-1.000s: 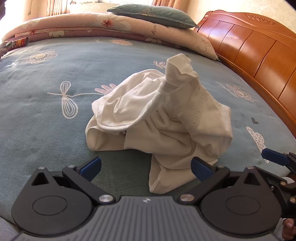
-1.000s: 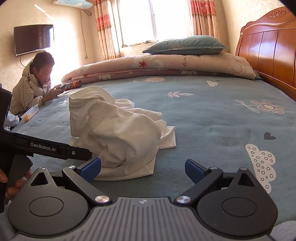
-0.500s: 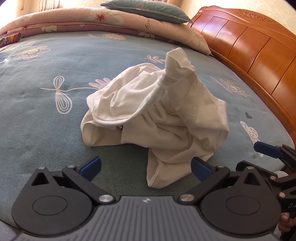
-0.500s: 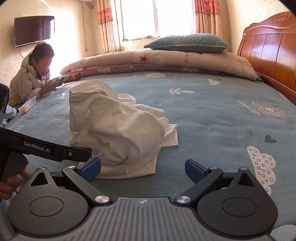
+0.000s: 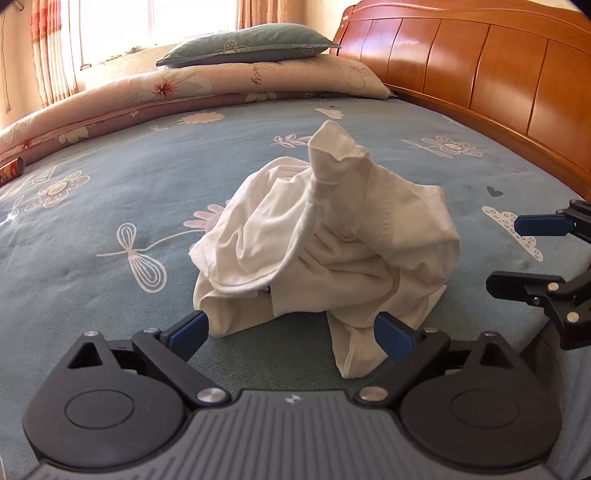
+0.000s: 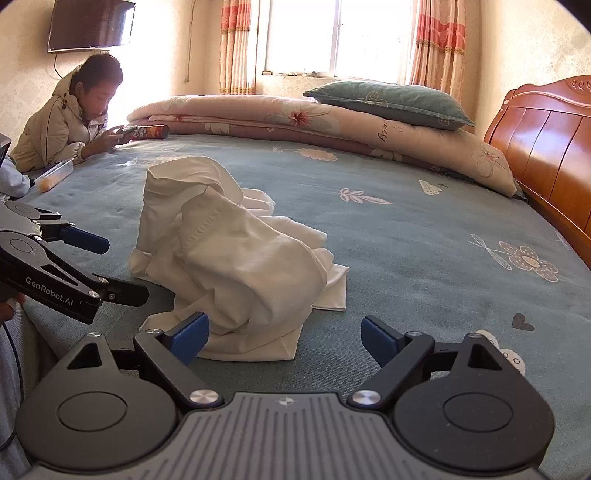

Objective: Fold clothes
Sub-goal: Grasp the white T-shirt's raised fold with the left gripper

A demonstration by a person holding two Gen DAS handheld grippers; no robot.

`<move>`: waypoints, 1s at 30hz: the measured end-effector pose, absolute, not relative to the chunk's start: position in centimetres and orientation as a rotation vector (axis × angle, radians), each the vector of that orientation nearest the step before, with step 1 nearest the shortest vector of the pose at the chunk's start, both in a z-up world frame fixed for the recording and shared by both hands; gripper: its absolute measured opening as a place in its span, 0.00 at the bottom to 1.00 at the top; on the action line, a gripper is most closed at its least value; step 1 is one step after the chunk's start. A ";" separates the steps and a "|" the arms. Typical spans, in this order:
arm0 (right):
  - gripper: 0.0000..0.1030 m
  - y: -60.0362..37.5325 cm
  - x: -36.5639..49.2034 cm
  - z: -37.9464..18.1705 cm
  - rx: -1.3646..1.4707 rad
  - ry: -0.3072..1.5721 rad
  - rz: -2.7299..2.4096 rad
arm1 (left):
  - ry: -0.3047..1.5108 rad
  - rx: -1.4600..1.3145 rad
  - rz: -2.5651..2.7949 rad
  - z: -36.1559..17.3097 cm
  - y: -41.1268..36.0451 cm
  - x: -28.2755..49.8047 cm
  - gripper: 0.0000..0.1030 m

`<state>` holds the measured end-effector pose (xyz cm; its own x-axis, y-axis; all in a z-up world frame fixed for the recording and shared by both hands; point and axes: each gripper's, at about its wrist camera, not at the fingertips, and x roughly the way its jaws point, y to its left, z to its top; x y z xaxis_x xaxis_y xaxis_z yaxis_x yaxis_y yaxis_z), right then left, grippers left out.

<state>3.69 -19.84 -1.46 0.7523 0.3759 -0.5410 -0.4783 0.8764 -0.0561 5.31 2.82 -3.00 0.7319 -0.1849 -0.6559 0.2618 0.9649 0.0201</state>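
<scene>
A home bedroom: wooden headboard (image 5: 480, 66), pillow (image 6: 388, 103), folded quilt (image 6: 295, 118), wall television (image 6: 88, 22).

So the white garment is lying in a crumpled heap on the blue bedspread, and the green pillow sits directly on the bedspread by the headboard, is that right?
Not quite. The green pillow rests on top of the rolled floral quilt, not directly on the bedspread, as the right wrist view shows. The white garment is indeed a crumpled heap on it.

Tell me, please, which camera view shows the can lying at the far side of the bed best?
The right wrist view: the can lies whole on the bed, beside a person's hands. The left wrist view catches only one end of it at the frame's left edge.
</scene>
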 end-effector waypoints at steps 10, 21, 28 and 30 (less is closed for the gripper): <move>0.73 -19.7 4.3 -1.3 -0.198 0.588 0.473 | 0.656 0.226 -0.322 -0.6 2.4 5.1 0.50; 0.73 -19.9 4.2 -1.7 -0.193 0.594 0.493 | 0.642 0.350 -0.358 1.0 1.7 7.1 0.26; 0.74 -19.9 4.3 -1.7 -0.189 0.597 0.502 | 0.645 0.415 -0.390 0.9 0.2 8.4 0.16; 0.74 -19.9 4.3 -1.7 -0.190 0.598 0.506 | 0.647 0.408 -0.381 0.8 0.1 8.7 0.10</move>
<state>4.31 -19.91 -1.74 0.7094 0.3986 -0.5812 -0.5066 0.8618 -0.0273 8.68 0.13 0.81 0.7344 -0.2125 -0.6446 0.4609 0.8533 0.2439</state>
